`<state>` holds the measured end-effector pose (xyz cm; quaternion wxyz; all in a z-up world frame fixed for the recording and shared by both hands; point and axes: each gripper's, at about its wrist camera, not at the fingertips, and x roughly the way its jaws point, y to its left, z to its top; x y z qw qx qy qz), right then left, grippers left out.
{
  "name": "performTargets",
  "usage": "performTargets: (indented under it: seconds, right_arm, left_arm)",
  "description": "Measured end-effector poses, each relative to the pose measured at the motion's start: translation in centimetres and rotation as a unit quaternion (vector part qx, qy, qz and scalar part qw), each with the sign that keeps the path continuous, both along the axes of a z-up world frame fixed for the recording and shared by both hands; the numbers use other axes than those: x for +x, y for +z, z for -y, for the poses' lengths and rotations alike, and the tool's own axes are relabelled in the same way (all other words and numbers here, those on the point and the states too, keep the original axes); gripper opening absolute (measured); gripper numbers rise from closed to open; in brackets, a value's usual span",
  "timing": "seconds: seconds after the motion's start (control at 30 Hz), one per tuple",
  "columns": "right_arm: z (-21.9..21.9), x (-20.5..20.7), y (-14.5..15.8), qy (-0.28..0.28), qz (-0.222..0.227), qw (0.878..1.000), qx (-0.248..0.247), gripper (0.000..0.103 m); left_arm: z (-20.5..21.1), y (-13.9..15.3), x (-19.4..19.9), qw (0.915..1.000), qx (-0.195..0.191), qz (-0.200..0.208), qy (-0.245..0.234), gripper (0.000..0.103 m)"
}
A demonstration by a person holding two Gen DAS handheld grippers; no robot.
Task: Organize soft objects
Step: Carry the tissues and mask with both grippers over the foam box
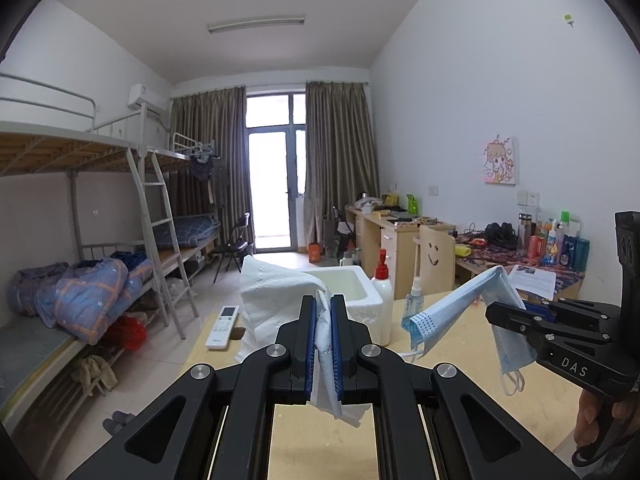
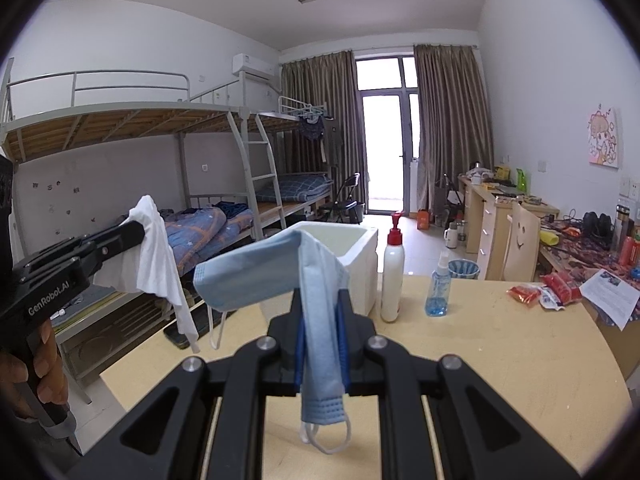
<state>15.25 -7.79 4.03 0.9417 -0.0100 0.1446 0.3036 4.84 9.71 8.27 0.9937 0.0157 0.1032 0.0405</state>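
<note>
Above the pale wooden table (image 2: 500, 340), in front of the white foam box (image 2: 352, 248): left gripper (image 1: 323, 320) clamped on a crumpled white tissue (image 1: 272, 296), held aloft; right gripper (image 2: 320, 320) clamped on a folded blue face mask (image 2: 280, 268), ear loops dangling. Beside the box, upright: white pump bottle (image 2: 392, 276), small blue spray bottle (image 2: 438, 292).

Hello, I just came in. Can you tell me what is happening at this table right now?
A person is holding a two-finger tool in each hand above a light wooden table. The left tool is shut on a white tissue, and the right tool is shut on a blue face mask. Both soft items hang in the air, not yet put down. Just ahead on the table stand an open white foam box, a white pump bottle and a small blue spray bottle.
</note>
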Motion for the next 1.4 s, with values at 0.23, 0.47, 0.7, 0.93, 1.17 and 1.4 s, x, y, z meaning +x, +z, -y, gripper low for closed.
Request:
performTargets:
  seconds: [0.23, 0.47, 0.7, 0.93, 1.17, 1.4]
  right_arm:
    - [-0.9, 1.6, 0.8, -0.002, -0.004, 1.0, -0.002, 0.017]
    - [-1.6, 3.1, 1.9, 0.001, -0.002, 1.0, -0.01, 0.017]
    - [-2.1, 5.0, 3.1, -0.011, 0.002, 1.0, -0.018, 0.017]
    - [-3.5, 7.1, 3.9, -0.009, -0.001, 1.0, -0.026, 0.017]
    - [-4.5, 8.6, 4.7, -0.017, 0.005, 0.999, -0.027, 0.017]
    - [-5.3, 10.0, 5.2, -0.017, 0.009, 0.999, -0.029, 0.017]
  left_arm:
    - [-1.0, 0.7, 2.1, 1.0, -0.005, -0.001, 0.004, 0.008]
    - [-1.3, 1.3, 3.9, 0.9999, -0.006, -0.002, 0.008, 0.008]
    - [-1.6, 2.6, 5.9, 1.0, -0.003, 0.004, 0.004, 0.008]
    - [-2.2, 3.5, 8.2, 1.0, -0.007, 0.007, 0.001, 0.008]
    - [-2.8, 4.2, 10.1, 0.9999, -0.009, 0.005, -0.001, 0.008]
    - [-3.4, 4.3, 12.1, 0.9999, -0.012, -0.002, -0.002, 0.008]
